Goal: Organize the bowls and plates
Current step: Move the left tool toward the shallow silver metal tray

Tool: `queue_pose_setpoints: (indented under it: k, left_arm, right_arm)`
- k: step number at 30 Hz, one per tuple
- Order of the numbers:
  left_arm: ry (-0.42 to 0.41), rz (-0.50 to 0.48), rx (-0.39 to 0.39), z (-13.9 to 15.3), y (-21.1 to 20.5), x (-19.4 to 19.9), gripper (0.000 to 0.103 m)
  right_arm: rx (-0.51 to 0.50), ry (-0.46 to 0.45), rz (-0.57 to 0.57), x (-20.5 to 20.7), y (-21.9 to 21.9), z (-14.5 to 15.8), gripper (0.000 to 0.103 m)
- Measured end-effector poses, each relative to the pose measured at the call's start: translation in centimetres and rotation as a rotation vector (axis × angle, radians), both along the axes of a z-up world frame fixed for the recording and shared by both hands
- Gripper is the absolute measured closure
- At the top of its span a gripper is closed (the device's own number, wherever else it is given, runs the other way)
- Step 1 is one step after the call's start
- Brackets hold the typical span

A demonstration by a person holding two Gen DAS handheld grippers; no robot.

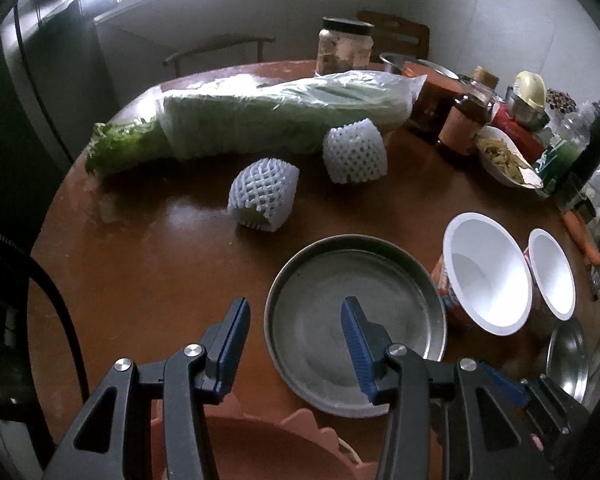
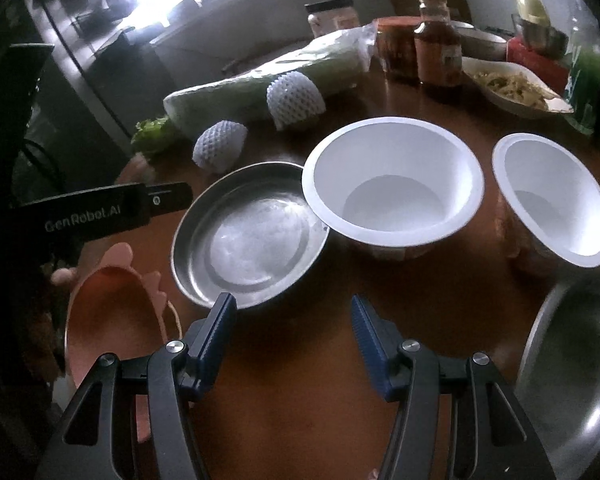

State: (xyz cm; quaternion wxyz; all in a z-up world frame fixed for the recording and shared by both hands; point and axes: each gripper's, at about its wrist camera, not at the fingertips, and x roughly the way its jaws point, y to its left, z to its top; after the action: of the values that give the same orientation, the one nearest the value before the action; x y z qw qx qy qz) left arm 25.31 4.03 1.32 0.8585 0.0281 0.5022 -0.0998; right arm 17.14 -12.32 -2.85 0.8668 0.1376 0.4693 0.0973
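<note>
Right wrist view: right gripper (image 2: 292, 320) jaws apart, empty; steel plate (image 2: 248, 236) touches white bowl (image 2: 392, 184) mid-frame; left gripper (image 1: 294, 334) jaws apart, empty.

Second steel plate (image 2: 576, 364) cut off at frame edge

Two fisheye views, each looking steeply down along its own tongs, close above a round brown worktop (image 1: 148, 272). Both share the steel plate (image 1: 356, 320), lower centre in the left wrist view and centre left in the right, and two white bowls (image 2: 392, 184).
</note>
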Motion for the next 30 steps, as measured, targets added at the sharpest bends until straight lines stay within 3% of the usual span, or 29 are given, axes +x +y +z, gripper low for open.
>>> queue_pose_setpoints:
  k: [10, 21, 25, 30]
  left_arm:
    - [0.059, -0.016, -0.011, -2.4, -0.1, 1.1, 0.056]
    - [0.076, -0.035, 0.003, -3.6, -0.6, 1.5, 0.056]
    - [0.084, -0.037, 0.009, -3.9, -0.6, 1.5, 0.056]
    - [0.112, -0.014, 0.019, -4.7, -0.5, 1.7, 0.063]
  right_arm:
    - [0.012, 0.061, -0.013, 2.4, 1.2, -1.6, 0.042]
    - [-0.021, 0.031, -0.020, 3.3, 1.8, -1.6, 0.042]
    - [-0.033, 0.009, -0.025, 3.4, 1.7, -1.7, 0.056]
    - [-0.033, 0.001, -0.025, 3.6, 1.5, -1.8, 0.064]
